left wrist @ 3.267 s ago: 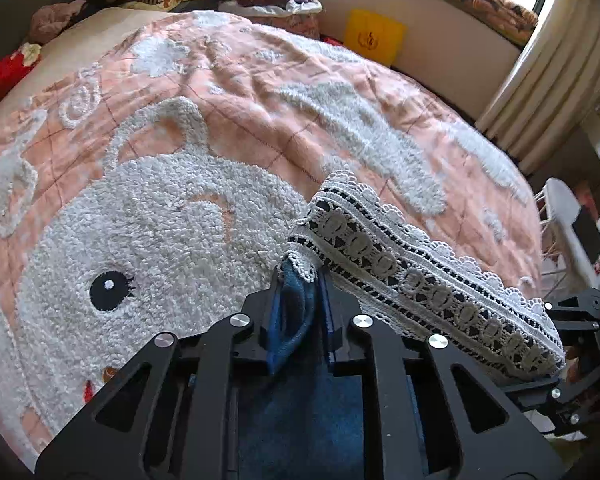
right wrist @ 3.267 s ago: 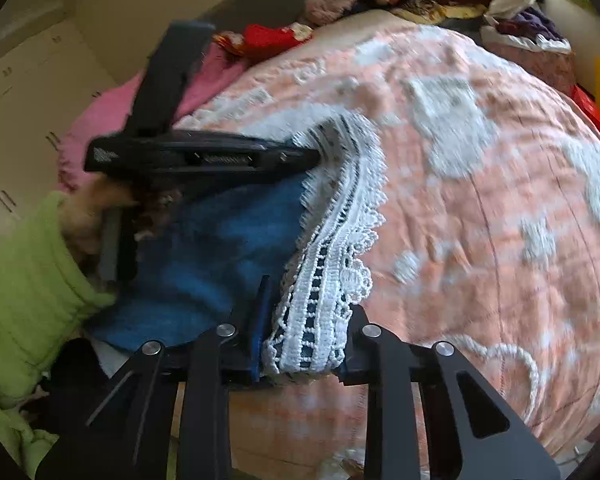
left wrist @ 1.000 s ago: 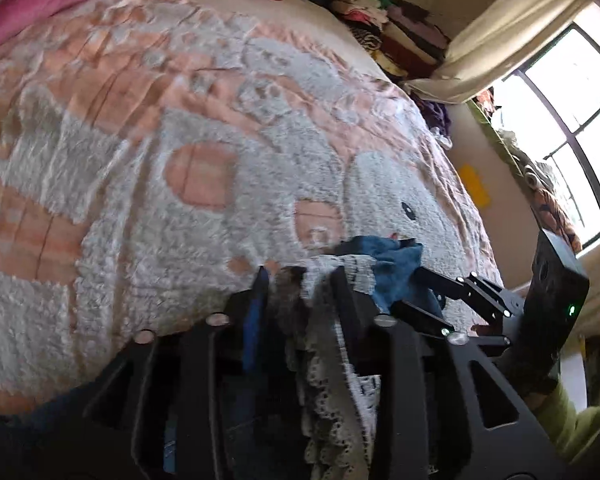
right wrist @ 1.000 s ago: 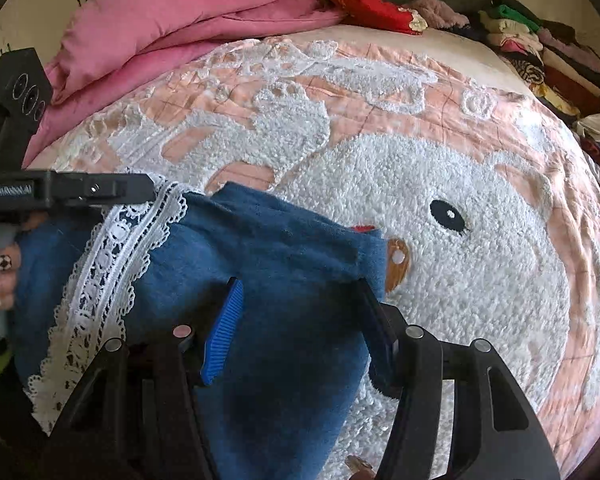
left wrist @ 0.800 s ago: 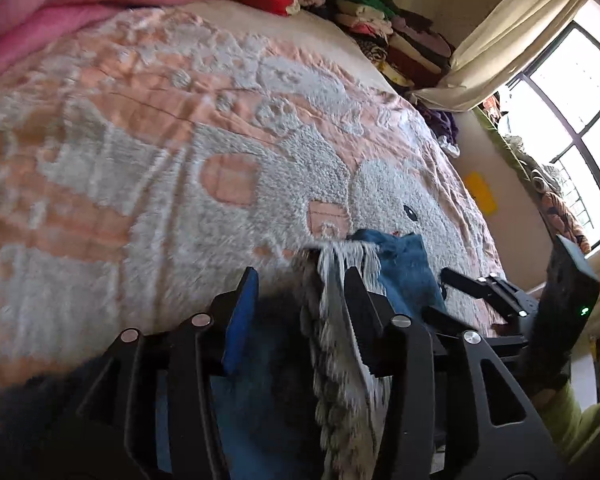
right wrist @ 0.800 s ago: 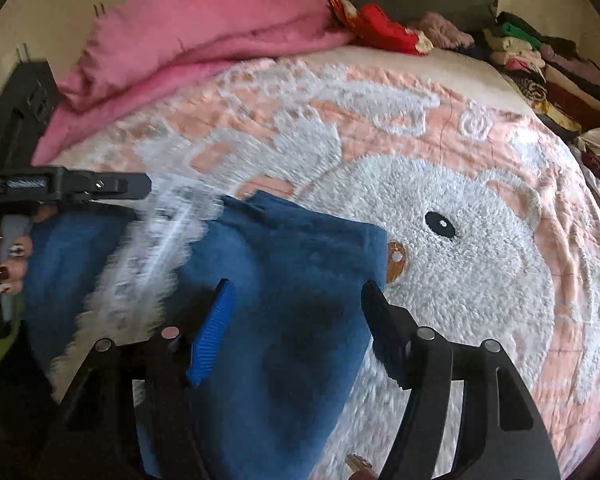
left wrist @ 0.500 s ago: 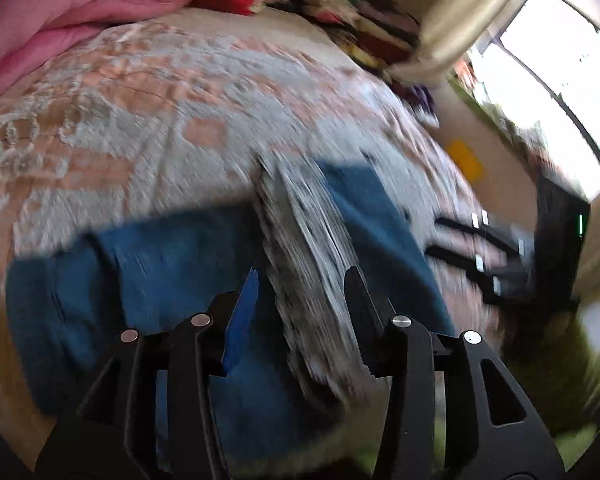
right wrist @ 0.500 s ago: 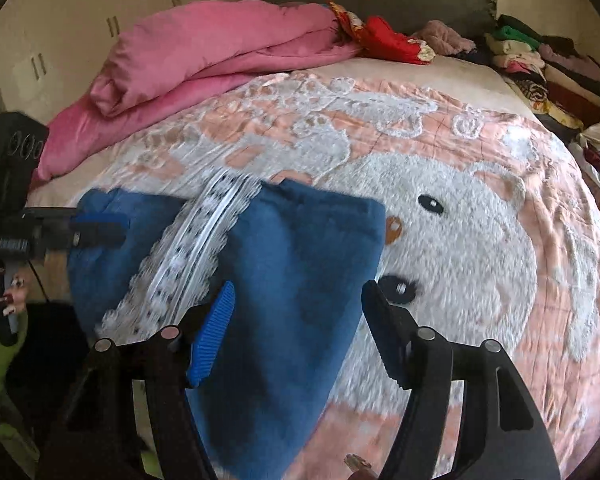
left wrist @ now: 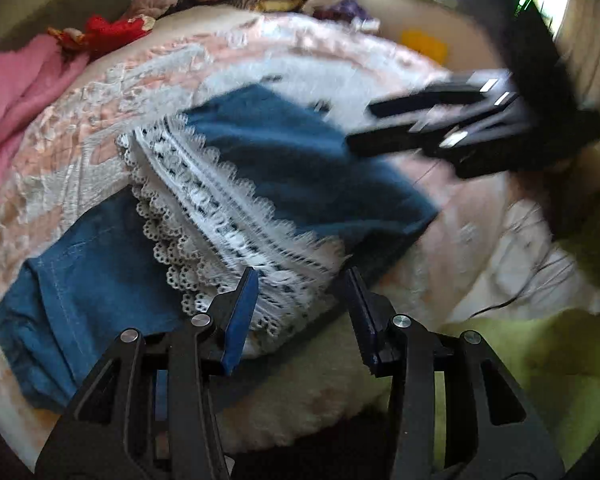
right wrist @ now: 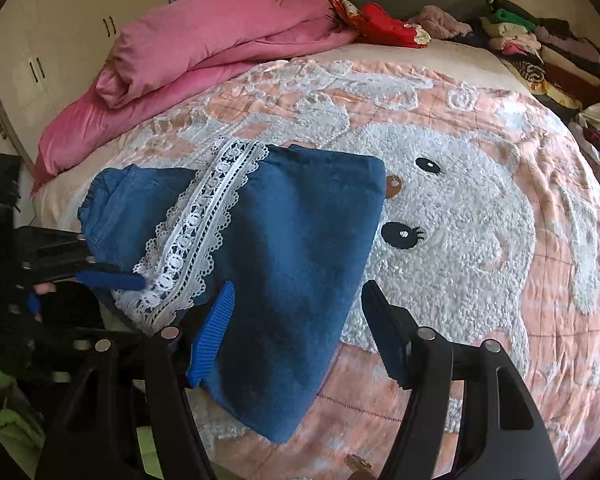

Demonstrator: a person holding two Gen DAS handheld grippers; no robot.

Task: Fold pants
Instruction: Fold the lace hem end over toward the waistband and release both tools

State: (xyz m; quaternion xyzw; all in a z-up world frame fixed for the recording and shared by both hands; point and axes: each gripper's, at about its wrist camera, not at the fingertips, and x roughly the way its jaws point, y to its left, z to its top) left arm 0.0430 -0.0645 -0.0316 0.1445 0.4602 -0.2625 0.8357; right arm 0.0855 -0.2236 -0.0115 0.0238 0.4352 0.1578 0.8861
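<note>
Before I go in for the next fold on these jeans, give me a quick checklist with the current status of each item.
1. Left gripper free of cloth: ok, jaws apart, having just closed slightly, nothing pinched.
2. Right gripper free: ok, open above the fabric.
3. Blue denim pants with white lace trim resting on the pink bear-pattern bedspread: ok.
4. Fold lying flat: not ok, the lace band sits bunched and slanted.
5. Near edge fully on the bed: cannot tell.
6. Folded pink quilt away from the pants: ok.

Blue lace-trimmed pants (right wrist: 284,264) folded, flat on bed.
</note>
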